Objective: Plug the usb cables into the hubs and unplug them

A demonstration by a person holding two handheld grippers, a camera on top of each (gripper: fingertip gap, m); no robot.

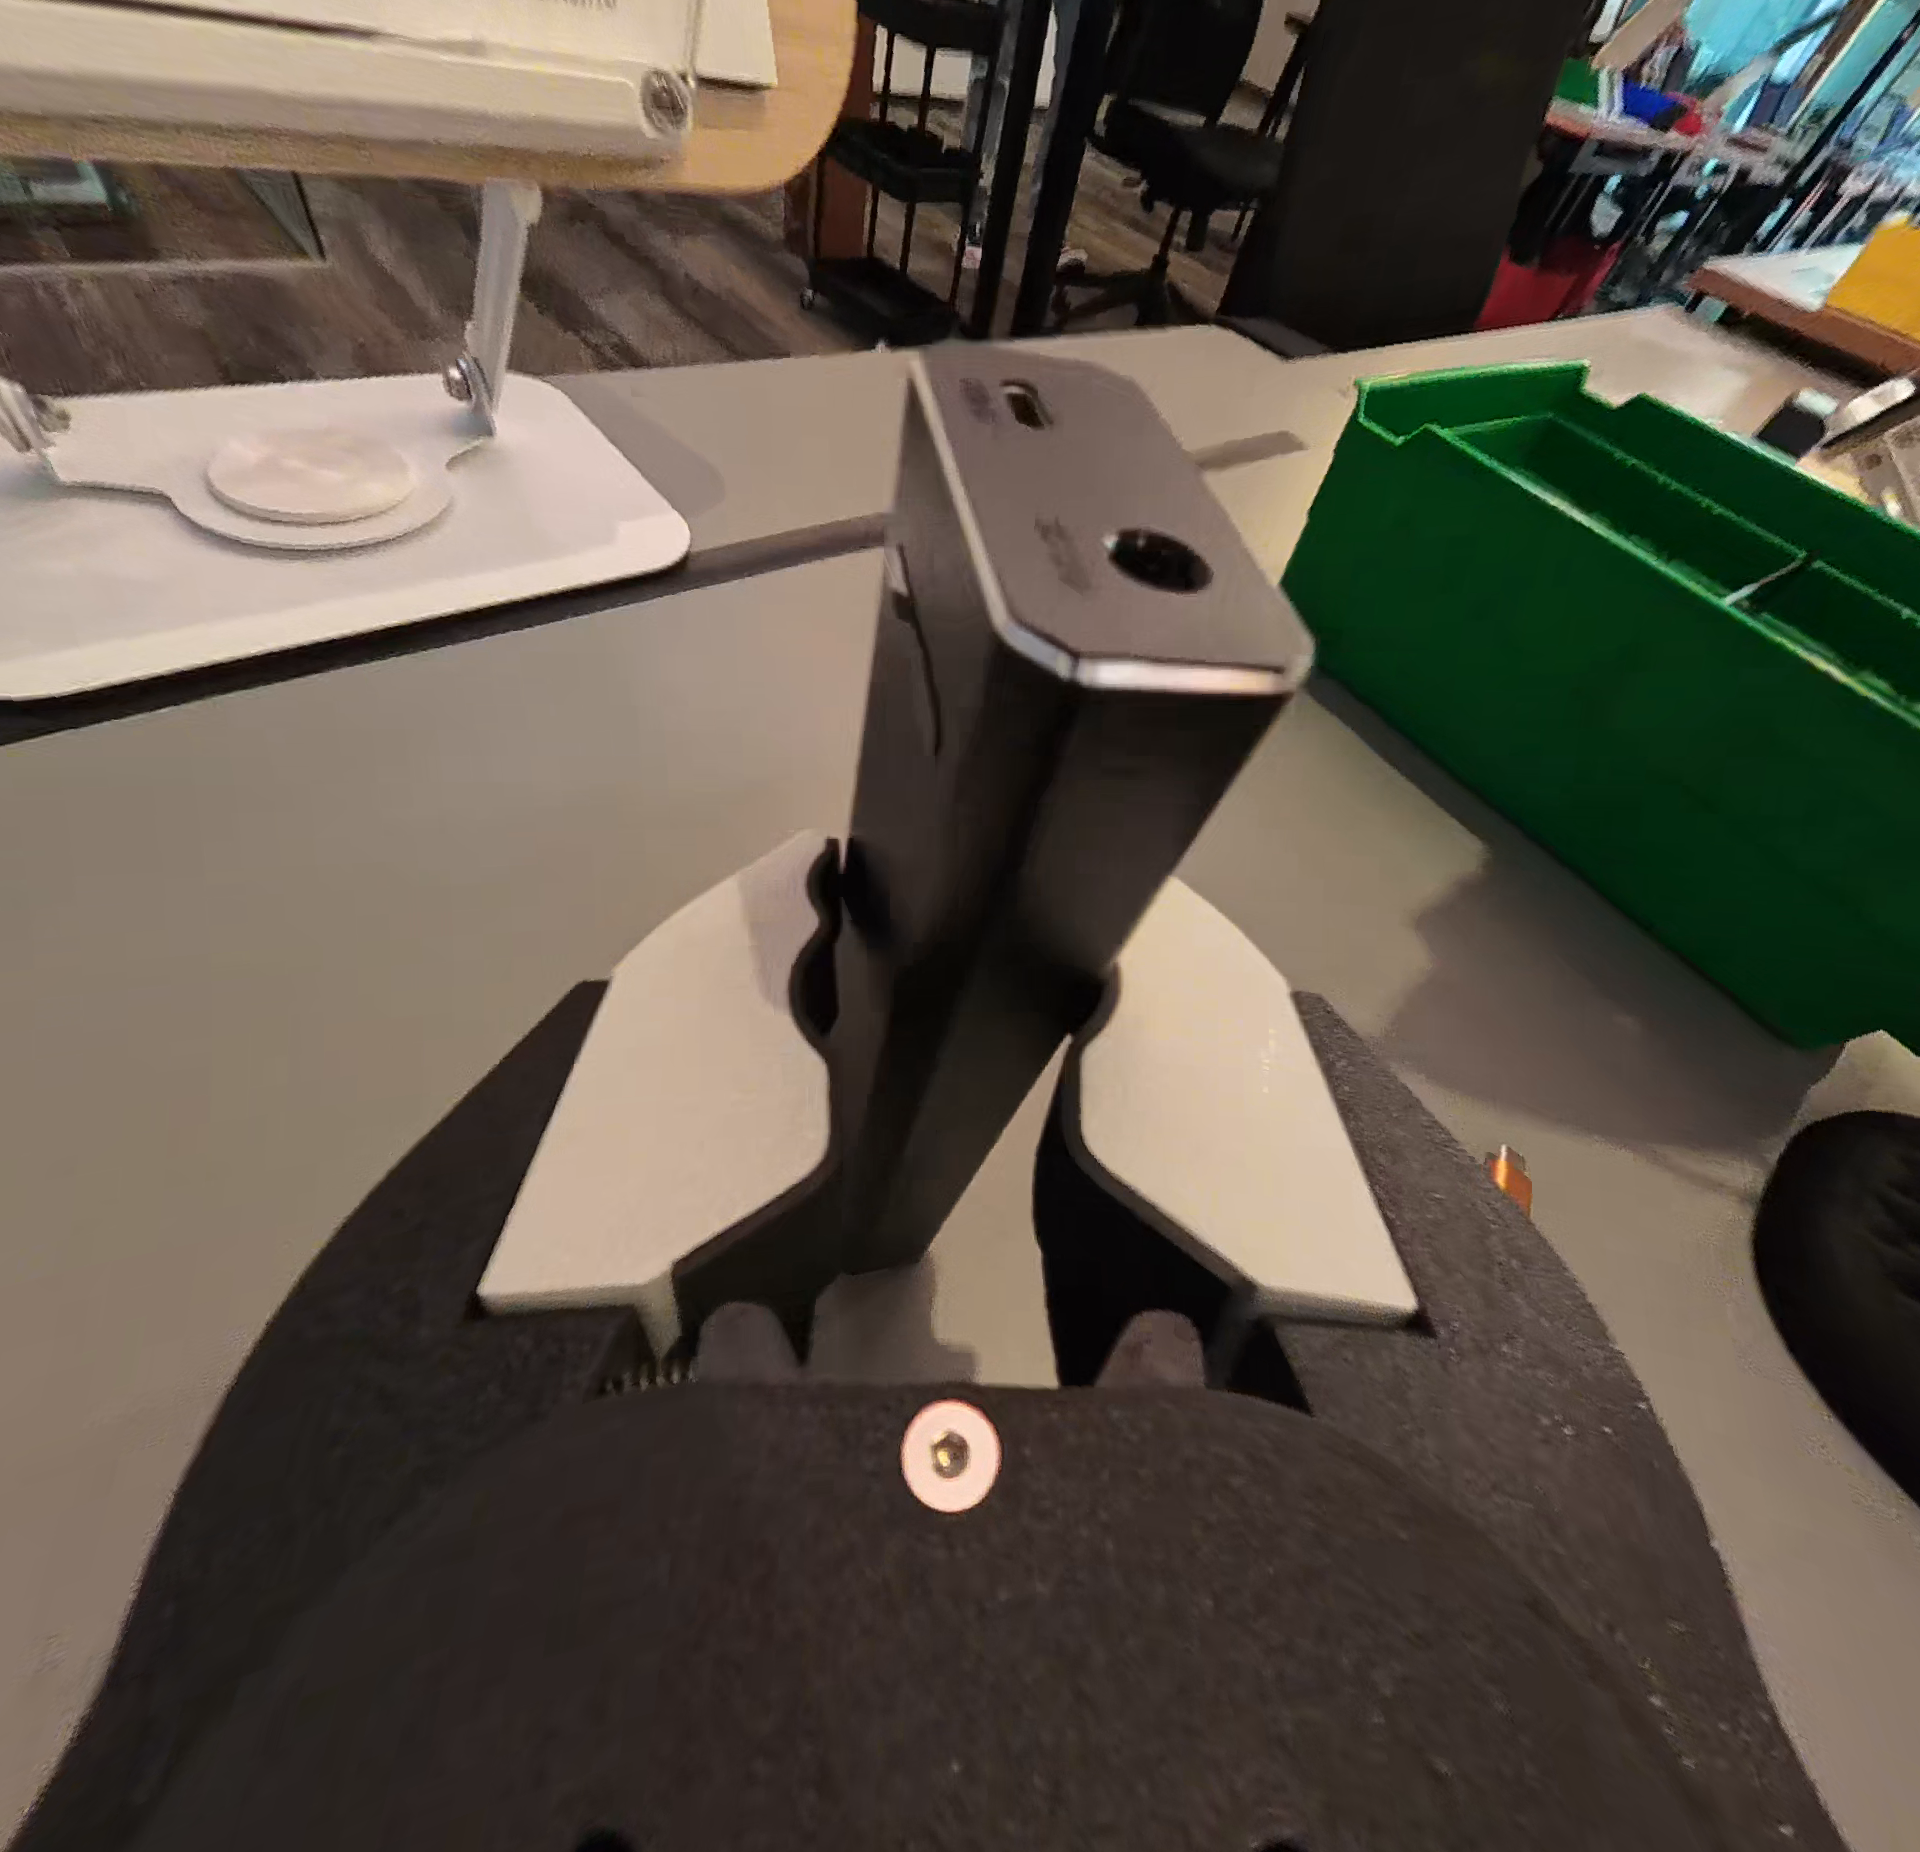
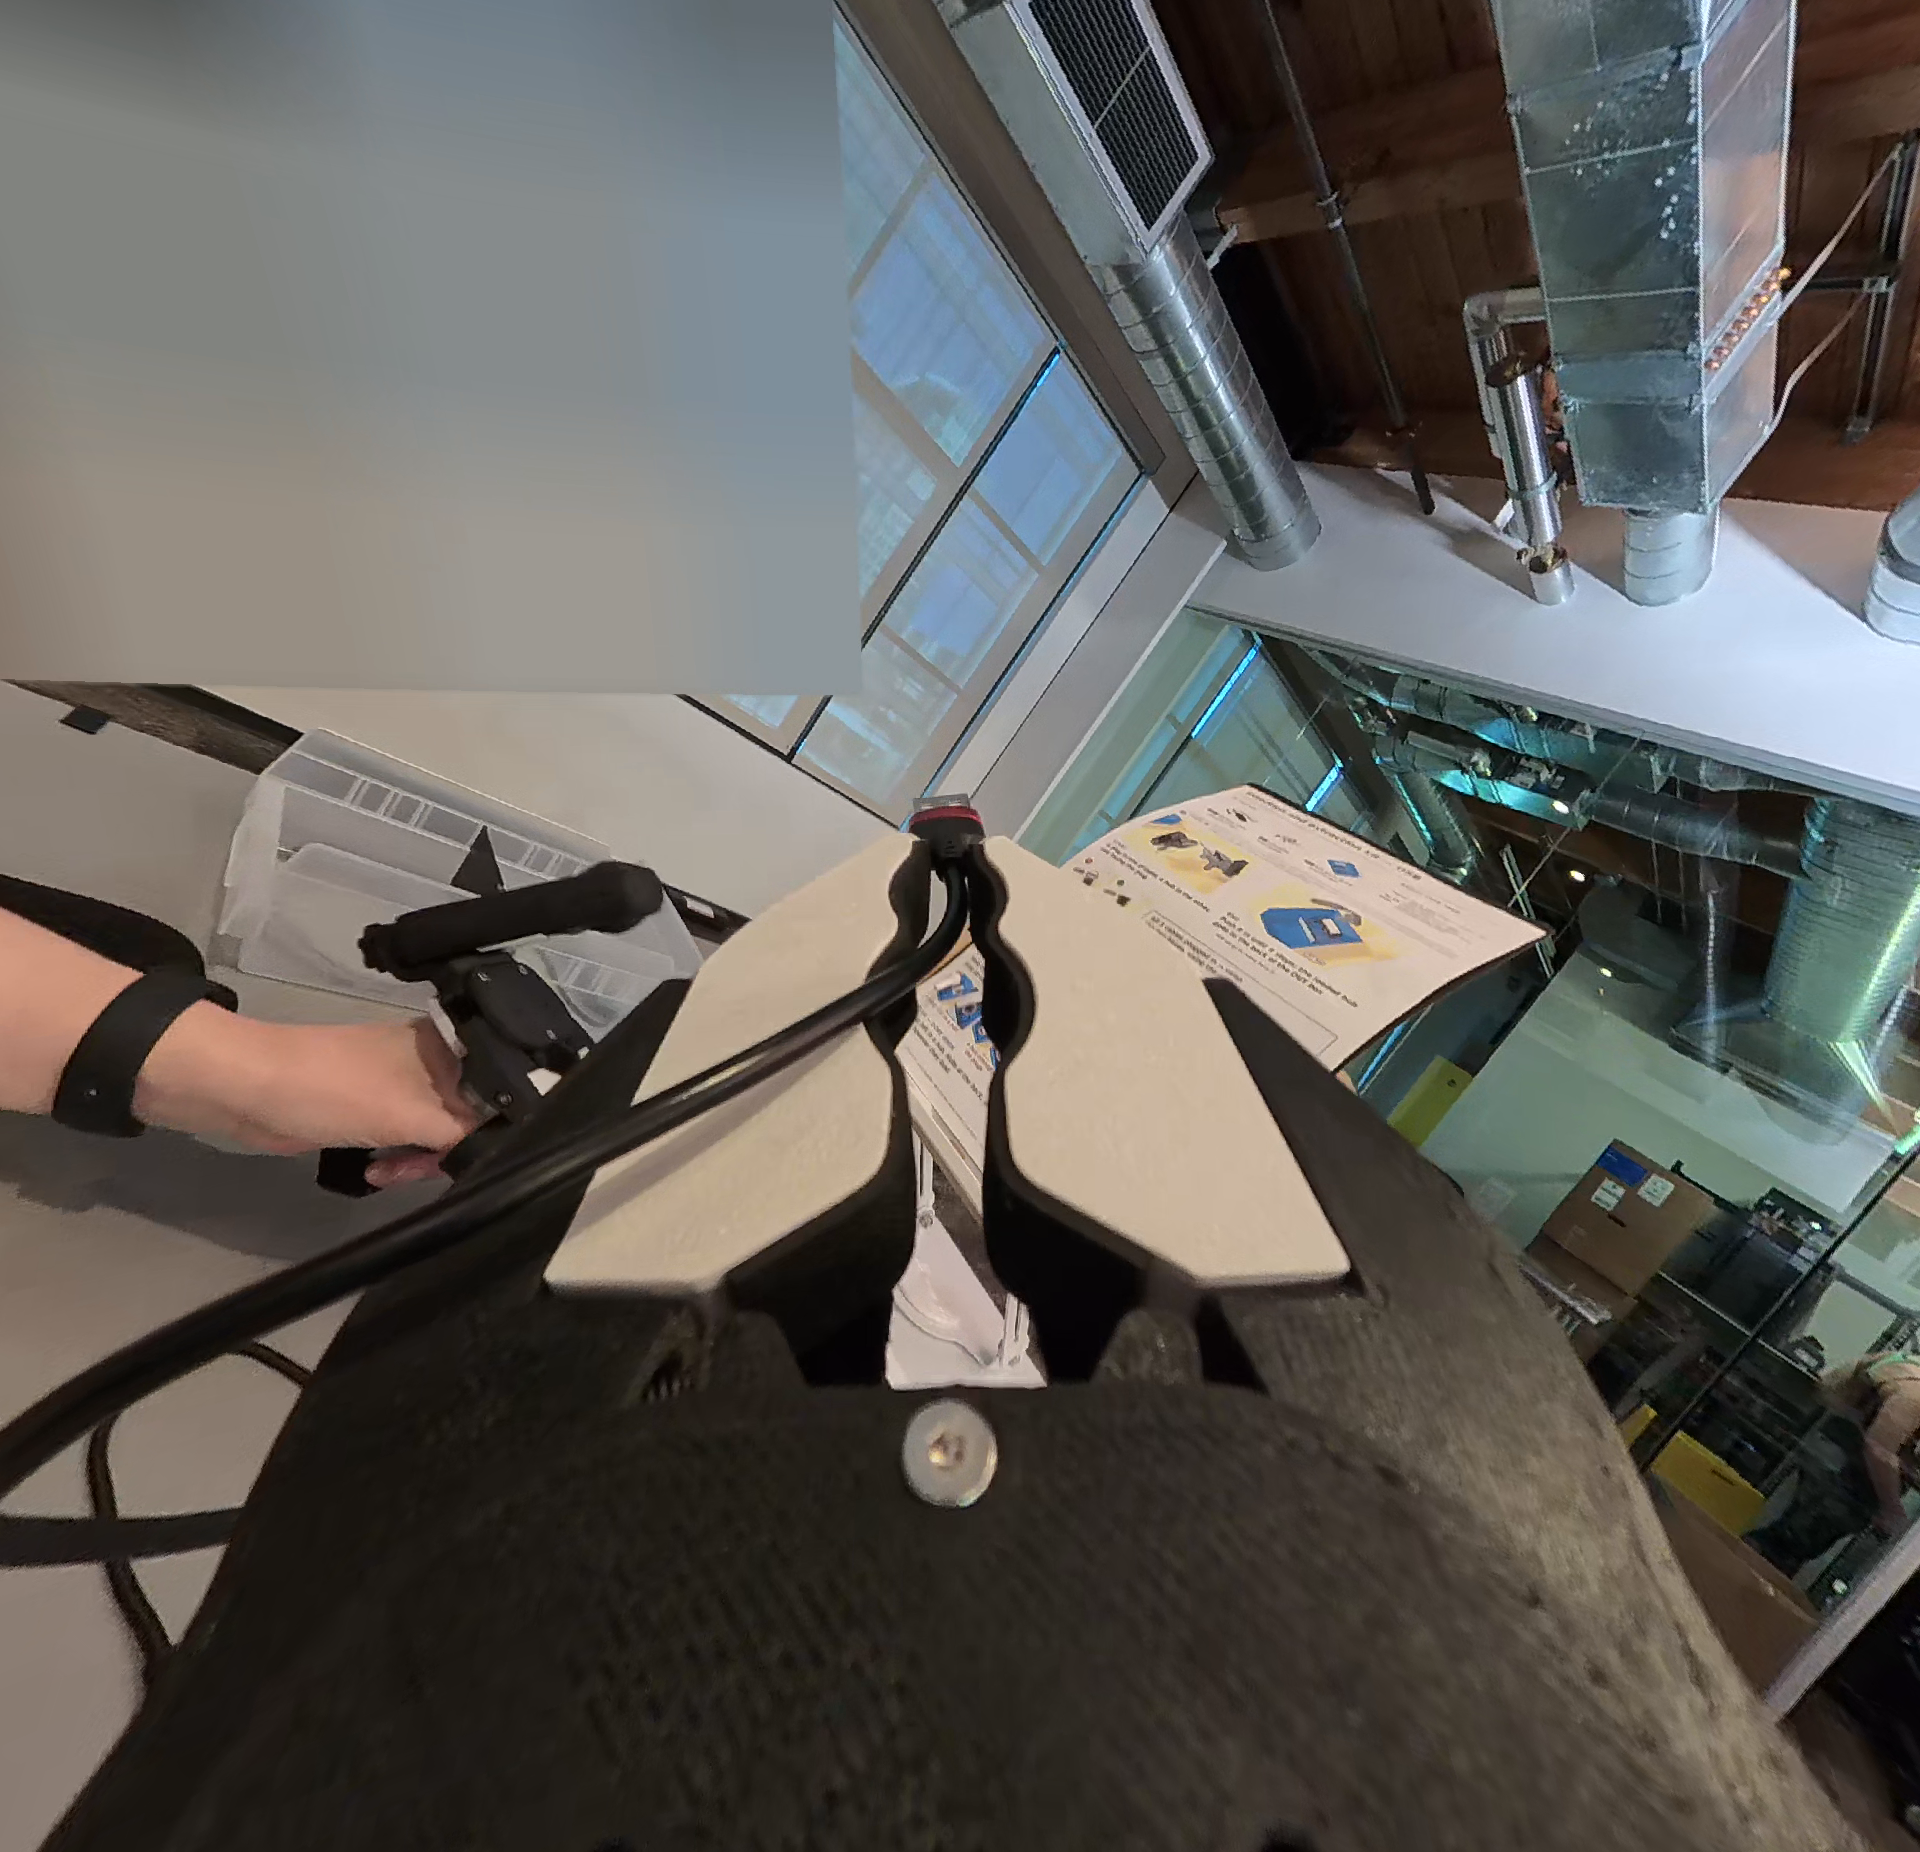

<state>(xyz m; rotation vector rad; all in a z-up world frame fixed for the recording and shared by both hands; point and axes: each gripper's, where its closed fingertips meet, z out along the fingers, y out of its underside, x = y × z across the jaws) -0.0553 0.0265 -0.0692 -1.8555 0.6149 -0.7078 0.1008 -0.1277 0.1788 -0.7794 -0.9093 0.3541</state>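
Note:
In the left wrist view my left gripper (image 1: 961,929) is shut on a dark grey hub (image 1: 1049,680), held upright above the grey table (image 1: 416,867). Its top end face shows a small slot port and a round socket. In the right wrist view my right gripper (image 2: 951,852) is shut on a black USB cable (image 2: 727,1054) just behind its plug (image 2: 943,815), which has a red band and a metal tip. The plug points up and away, tilted toward the ceiling. The cable runs down to the left. The hub does not show in this view.
A green partitioned bin (image 1: 1621,659) stands right of the hub. A white stand base (image 1: 343,545) holding a paper sheet sits far left. In the right wrist view a person's hand (image 2: 312,1085) holds the other gripper's handle, near a clear plastic organiser (image 2: 416,867) and an instruction sheet (image 2: 1278,898). My right fingertips sit around 35 cm from my left ones.

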